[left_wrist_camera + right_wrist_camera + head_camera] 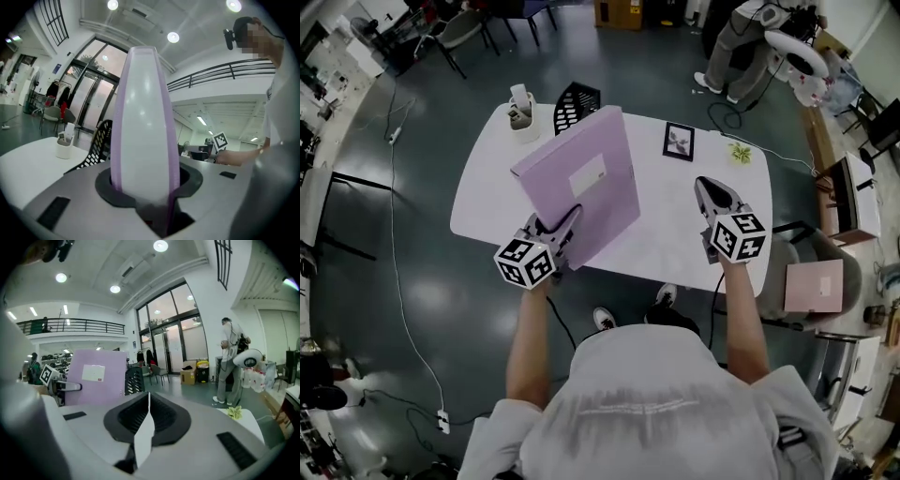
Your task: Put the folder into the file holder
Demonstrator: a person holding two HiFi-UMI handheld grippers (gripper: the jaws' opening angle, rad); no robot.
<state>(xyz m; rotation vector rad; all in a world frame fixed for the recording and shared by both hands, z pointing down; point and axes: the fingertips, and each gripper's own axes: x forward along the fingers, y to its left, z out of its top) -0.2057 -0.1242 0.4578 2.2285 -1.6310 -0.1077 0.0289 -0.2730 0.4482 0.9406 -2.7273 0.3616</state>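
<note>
Left tool (567, 225): clamped on the folder's near edge.
Folder (581, 173): held tilted above the bench (483, 192), its near edge partly hidden by the tool.
Holder (577, 101): behind the folder, its base covered.
Right tool (713, 194): closed, empty.

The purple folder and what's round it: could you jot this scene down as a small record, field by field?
Folder: purple, white label, held upright over the table
Left gripper: shut on the folder's near edge
Right gripper: shut, empty, apart from the folder
File holder: black mesh, at the table's far edge, folder not yet in it
Also on table: white cup, framed picture
</note>
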